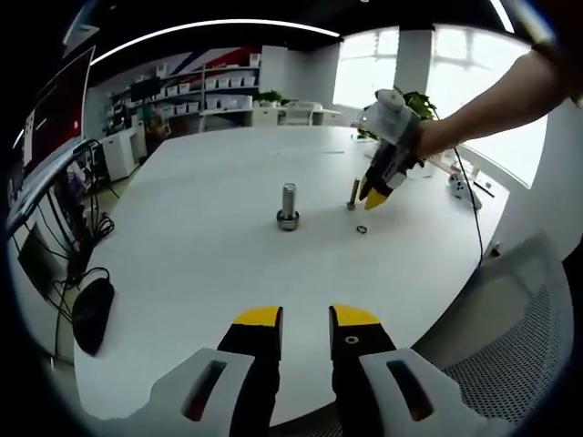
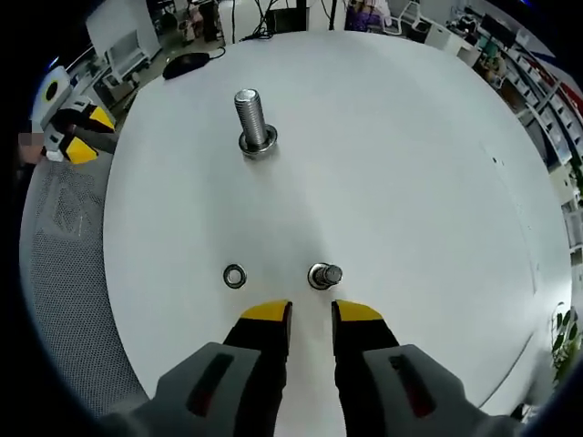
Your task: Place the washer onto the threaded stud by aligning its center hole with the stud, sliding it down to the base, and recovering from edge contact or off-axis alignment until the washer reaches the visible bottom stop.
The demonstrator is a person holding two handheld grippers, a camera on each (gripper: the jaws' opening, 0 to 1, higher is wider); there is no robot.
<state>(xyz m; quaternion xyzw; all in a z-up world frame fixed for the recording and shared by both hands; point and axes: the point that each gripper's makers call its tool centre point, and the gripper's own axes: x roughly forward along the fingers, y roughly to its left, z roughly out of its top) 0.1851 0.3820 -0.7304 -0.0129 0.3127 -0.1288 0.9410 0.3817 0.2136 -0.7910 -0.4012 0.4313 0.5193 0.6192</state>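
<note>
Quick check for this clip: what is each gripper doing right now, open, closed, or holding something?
Left gripper: open, empty, above the table.
Right gripper: open, empty, just short of the small stud, with the loose washer lying beside it.

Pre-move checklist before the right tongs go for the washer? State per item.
1. Washer free: ok, it lies flat on the white table, nothing on it.
2. Right tongs empty and open: ok, a gap shows between the tips, nothing between them.
3. Right tongs lined up on the washer: not ok, they point at the small stud; the washer sits to the left of the tips in the right gripper view.
4. Small stud upright: ok in the left gripper view.
5. Large bolt out of the way: ok, it stands well beyond.
6. Left tongs clear: ok, open, back at the table edge.
</note>
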